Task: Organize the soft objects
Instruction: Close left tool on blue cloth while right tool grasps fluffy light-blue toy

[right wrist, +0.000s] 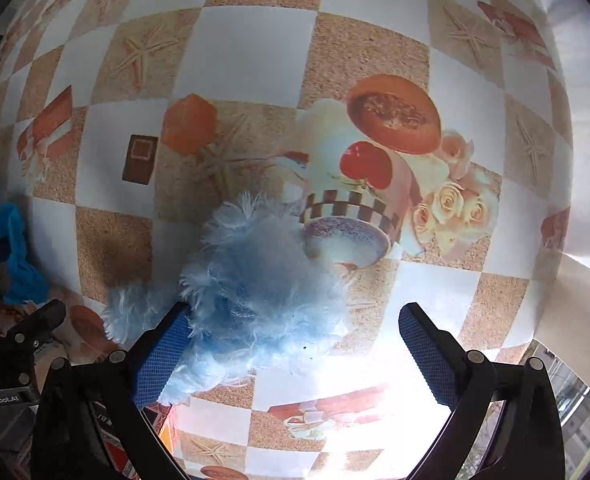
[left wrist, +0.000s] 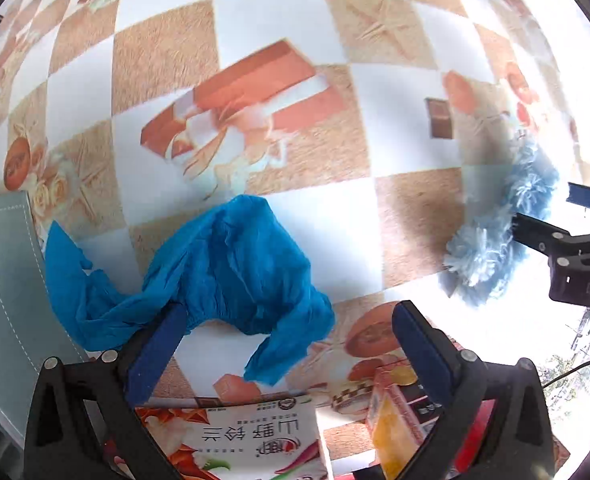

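Note:
A crumpled blue glove (left wrist: pixel 223 276) lies on the patterned tablecloth. My left gripper (left wrist: pixel 287 344) is open above it; its left finger (left wrist: pixel 155 356) touches the glove's near edge. A fluffy light-blue duster cloth (right wrist: pixel 255 292) lies against the left finger (right wrist: pixel 163 356) of my right gripper (right wrist: pixel 295 348), which is open with jaws wide apart. The same fluffy cloth shows in the left wrist view (left wrist: pixel 499 232) at the right, with the right gripper (left wrist: pixel 567 216) beside it. The blue glove also shows at the left edge of the right wrist view (right wrist: pixel 3 240).
A grey-green stitched mat (left wrist: pixel 7 300) lies at the left. A printed food packet (left wrist: pixel 251 440) and a yellow-red box (left wrist: pixel 399 412) lie near the front edge under my left gripper. Bright window glare washes out the right side.

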The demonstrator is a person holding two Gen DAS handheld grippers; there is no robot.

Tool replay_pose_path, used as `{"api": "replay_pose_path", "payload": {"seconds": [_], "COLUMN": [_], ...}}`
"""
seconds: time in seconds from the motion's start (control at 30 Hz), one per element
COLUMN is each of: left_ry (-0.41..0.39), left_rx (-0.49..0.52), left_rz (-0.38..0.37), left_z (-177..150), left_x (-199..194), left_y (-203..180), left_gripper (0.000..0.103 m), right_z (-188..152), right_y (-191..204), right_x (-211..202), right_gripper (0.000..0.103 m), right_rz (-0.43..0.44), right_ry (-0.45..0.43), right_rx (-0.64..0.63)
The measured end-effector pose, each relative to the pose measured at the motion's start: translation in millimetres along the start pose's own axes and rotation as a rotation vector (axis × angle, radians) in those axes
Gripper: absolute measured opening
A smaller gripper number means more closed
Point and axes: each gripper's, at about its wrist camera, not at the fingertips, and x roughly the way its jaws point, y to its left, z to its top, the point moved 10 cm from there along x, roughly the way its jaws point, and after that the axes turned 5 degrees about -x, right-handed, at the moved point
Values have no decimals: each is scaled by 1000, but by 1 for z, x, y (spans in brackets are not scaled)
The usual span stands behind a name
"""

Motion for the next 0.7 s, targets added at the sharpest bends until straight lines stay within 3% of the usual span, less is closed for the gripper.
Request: {"api": "replay_pose_path", "payload": {"seconds": [0.17,0.3,0.43,0.7], "left_ry": [-115,-83,-51,-49], "left_rx": [1,-59,-91,-103], "left_rz": [89,122,111,123], "left_z": [0,-3,0,8], "left_x": [-34,-26,-4,15], "left_y": [26,58,69,66], "left_gripper": [103,103,103,103], "right_z": [-23,-27,-16,-14], "right_y": [-15,-1,14,21], "right_x": [-24,-24,-9,17], "right_gripper": [101,101,101,103], "right_rz": [215,281,263,42], "right_ry": [-85,-99,-100,-70], "right_rx": [184,239,262,186]}}
